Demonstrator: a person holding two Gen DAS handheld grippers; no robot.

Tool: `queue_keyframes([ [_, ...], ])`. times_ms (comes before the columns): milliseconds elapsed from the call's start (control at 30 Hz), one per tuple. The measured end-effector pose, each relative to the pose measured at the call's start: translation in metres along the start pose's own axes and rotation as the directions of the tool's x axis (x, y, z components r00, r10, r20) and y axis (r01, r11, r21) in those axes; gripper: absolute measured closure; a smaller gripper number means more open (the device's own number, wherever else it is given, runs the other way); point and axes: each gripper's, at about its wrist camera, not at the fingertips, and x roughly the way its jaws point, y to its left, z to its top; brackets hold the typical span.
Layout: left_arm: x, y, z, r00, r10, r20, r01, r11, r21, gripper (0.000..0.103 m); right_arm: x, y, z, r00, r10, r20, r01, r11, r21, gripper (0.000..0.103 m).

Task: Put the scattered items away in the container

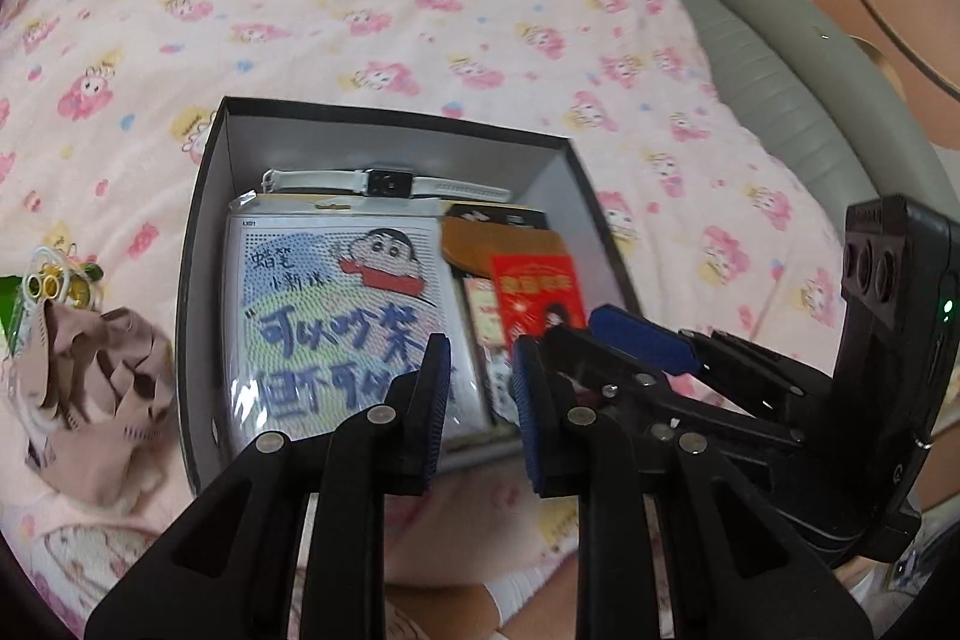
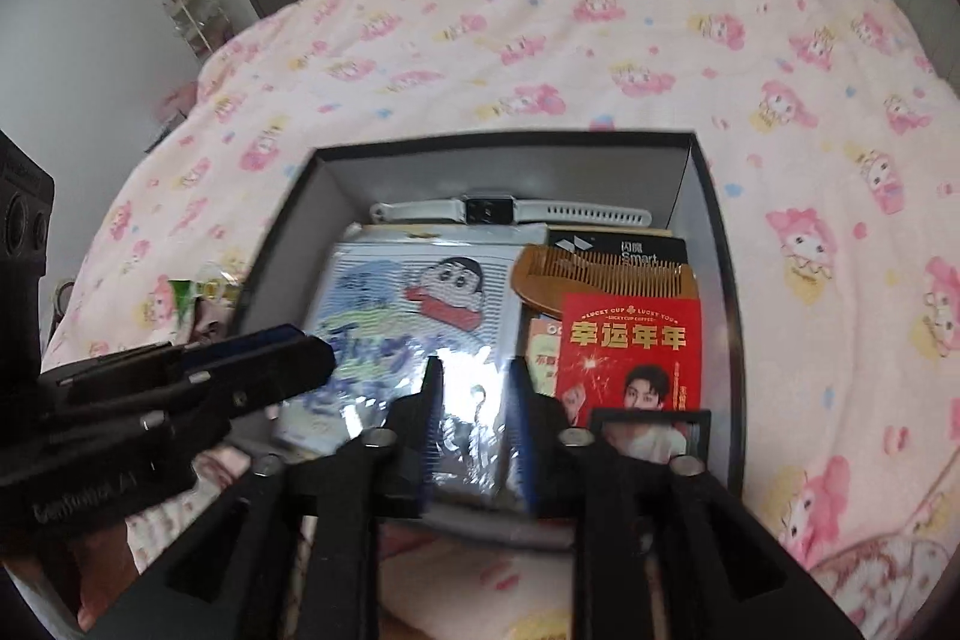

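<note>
1. The box (image 2: 717,244) is rectangular cardboard, dark outside and matte grey inside, resting open on the blanket (image 2: 540,40) (soft pink fabric with a cartoon print).
2. Inside it lie a white watch (image 2: 486,208) along the far wall, a glossy cartoon packet (image 2: 420,298), a toothed wooden comb (image 2: 600,274) and a red envelope (image 2: 630,358).
3. The right gripper (image 2: 474,430) grasps a shiny clear-wrapped packet (image 2: 471,436) over the box's near edge.
4. The left gripper (image 1: 480,394) is released, jaws apart, holding nothing.
5. Left of the box sit crumpled beige masks (image 1: 96,388) and yellow-ringed trinkets (image 1: 51,286).
</note>
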Motion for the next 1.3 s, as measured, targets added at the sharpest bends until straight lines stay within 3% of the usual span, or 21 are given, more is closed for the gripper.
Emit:
queue_keyframes([
  [233, -0.031, -0.001, -0.024, 1.000, -0.003, 0.026, 0.004, 1.000, -0.013, 0.082, -0.037, 0.027, -0.017, 0.998, -0.027, 0.065, 0.030, 0.999, -0.045, 0.070],
  [600, -0.074, 0.049, -0.065, 0.999, 0.028, 0.027, -0.026, 0.996, -0.084, 0.082, -0.035, 0.087, -0.040, 0.998, 0.068, 0.003, -0.067, 0.989, -0.132, 0.070],
  [833, -0.095, 0.092, -0.083, 0.996, 0.083, 0.029, -0.077, 0.982, -0.171, 0.082, -0.013, 0.130, -0.047, 0.989, 0.136, -0.057, -0.145, 0.970, -0.194, 0.070],
  [1000, -0.111, 0.137, -0.092, 0.989, 0.143, 0.035, -0.130, 0.958, -0.257, 0.082, 0.015, 0.160, -0.042, 0.964, 0.230, -0.133, -0.254, 0.945, -0.206, 0.070],
  [1300, -0.112, 0.216, -0.099, 0.985, 0.174, 0.013, -0.155, 0.907, -0.392, 0.082, 0.084, 0.209, -0.037, 0.926, 0.246, -0.287, -0.313, 0.925, -0.214, 0.070],
])
